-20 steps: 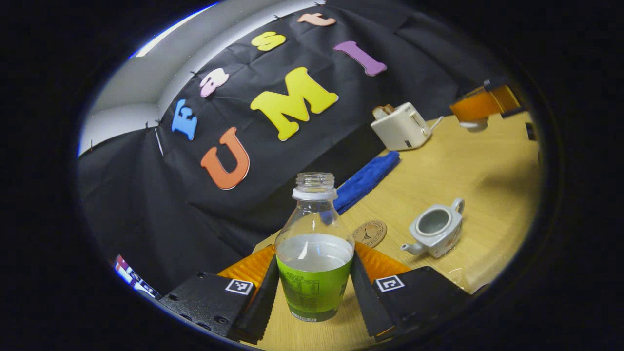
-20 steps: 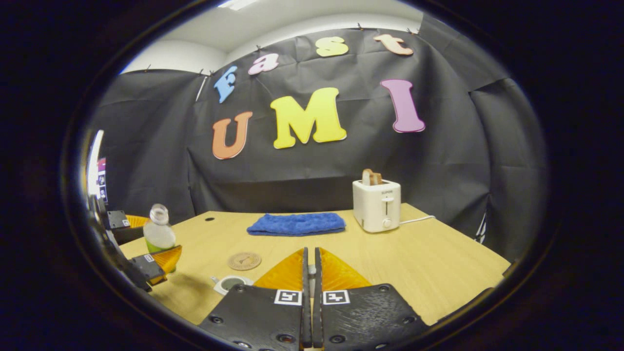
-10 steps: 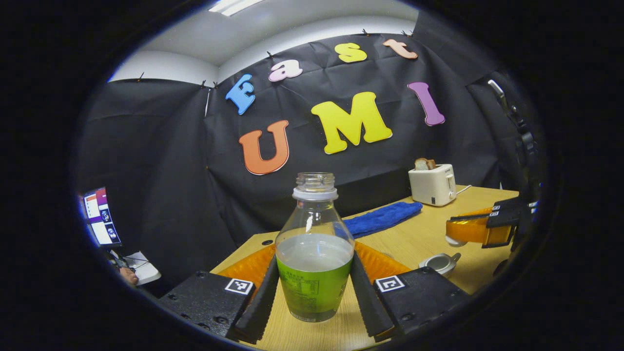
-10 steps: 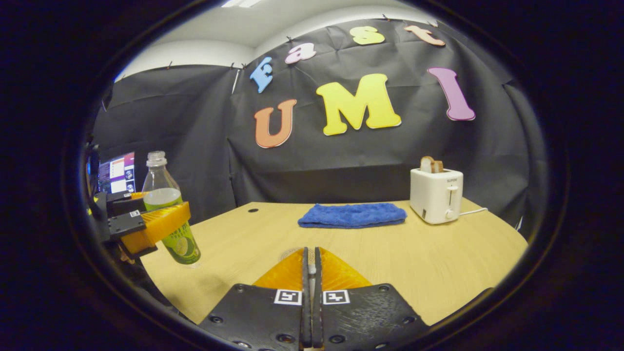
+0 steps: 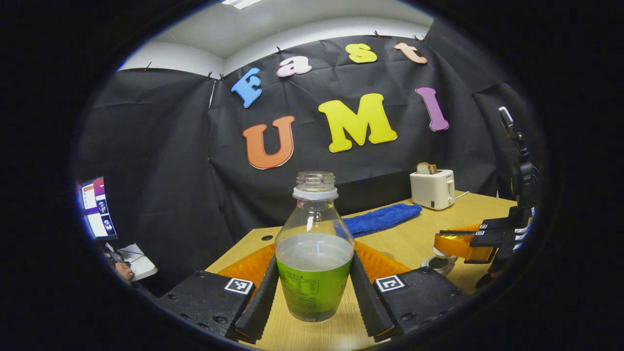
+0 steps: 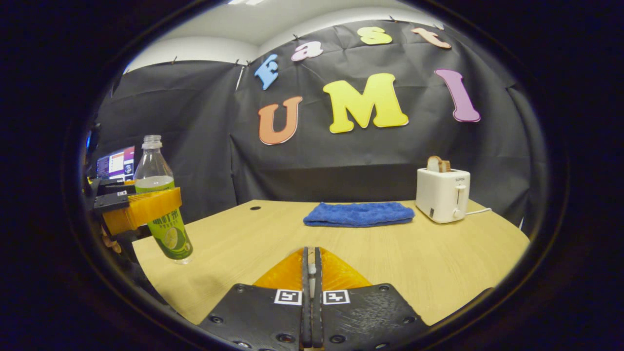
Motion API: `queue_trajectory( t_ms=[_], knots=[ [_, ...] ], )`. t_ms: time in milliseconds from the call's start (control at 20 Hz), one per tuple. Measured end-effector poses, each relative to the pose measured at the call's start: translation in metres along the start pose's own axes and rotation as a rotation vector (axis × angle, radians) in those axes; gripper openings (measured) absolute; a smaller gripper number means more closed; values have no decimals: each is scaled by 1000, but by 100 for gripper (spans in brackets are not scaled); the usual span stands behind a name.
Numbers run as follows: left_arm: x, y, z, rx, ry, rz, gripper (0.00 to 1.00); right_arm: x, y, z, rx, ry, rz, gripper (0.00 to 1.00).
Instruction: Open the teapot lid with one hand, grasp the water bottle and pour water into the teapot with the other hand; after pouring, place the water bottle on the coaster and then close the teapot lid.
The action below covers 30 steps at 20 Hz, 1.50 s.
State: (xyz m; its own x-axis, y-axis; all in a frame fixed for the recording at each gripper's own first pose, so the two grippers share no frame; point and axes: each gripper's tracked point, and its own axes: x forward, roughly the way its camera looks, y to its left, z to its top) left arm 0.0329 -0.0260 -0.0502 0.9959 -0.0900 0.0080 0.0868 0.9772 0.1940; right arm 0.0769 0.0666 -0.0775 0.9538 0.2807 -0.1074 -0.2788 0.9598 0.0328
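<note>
In the left gripper view, the left hand-held gripper [image 5: 313, 292] sits at the bottom centre of the frame, its two fingers pressed against either side of the water bottle [image 5: 314, 248], which stands upright between them, uncapped and partly filled, its base above the table [image 5: 409, 239]. At the lower right of that view the right hand-held gripper [image 5: 451, 243] hangs just over the teapot [image 5: 438, 263], whose open mouth shows beneath it. Whether it carries the lid cannot be told there.

In the right gripper view, the right hand-held gripper [image 6: 310, 273] at the bottom centre has its fingers drawn almost together, a pale sliver caught in the narrow gap; what that is cannot be told. At the left edge, the bottle sits in the other gripper, clear of the table top. Farther back lie a blue towel [image 6: 358, 214] at centre and a white toaster [image 6: 442, 195] with bread at the right.
</note>
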Motion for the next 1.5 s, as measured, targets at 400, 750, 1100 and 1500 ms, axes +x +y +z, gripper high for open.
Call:
queue_trajectory(
  t_ms=[400,750,1100,1500],
  knots=[
    [55,-48,0,-109,-96,-166,77,-1,1,-1,-20,-9,-8,1],
    [125,-105,-21,-326,-78,-406,78,-9,3,4,-9,-38,21,1],
    [160,-122,-4,-313,-144,-421,78,-12,-12,0,20,-42,12,1],
    [176,-138,-30,-217,-107,-397,78,-12,-17,-3,25,-41,8,1]
  ],
)
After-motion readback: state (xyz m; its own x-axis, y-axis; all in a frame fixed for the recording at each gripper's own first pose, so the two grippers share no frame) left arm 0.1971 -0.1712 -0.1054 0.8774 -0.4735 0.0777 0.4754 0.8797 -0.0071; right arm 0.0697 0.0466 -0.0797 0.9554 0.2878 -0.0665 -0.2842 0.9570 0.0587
